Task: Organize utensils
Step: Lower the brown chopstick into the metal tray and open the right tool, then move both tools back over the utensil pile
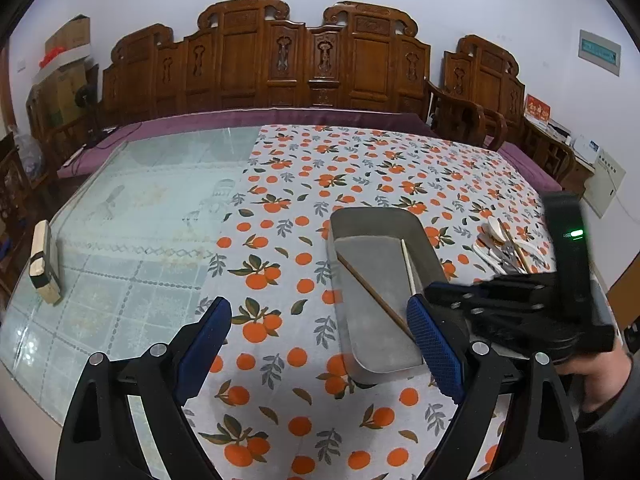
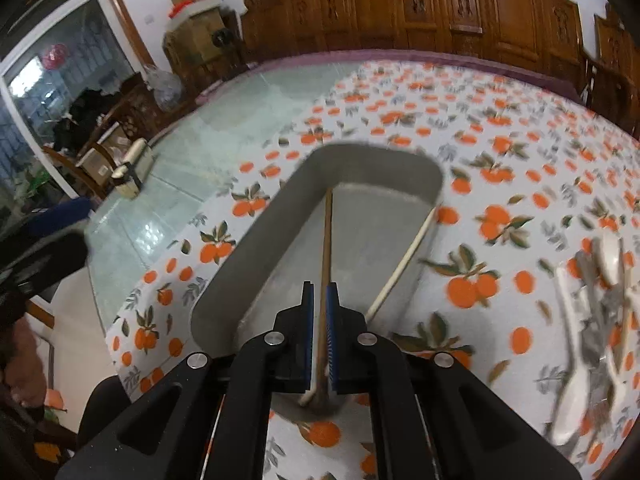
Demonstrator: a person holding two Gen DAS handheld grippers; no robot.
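Right gripper (image 2: 319, 312) jaws seemingly clamping brown chopstick (image 2: 325, 248), over grey tray (image 2: 256, 236)

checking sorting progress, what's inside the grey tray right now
Two chopsticks lie in the grey tray: a brown chopstick and a pale chopstick. The right claw covers the tray's near end.

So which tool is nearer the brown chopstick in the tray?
Right. The right tool is shut on the brown chopstick above the grey tray. The left tool is open and empty over the tablecloth beside the tray.
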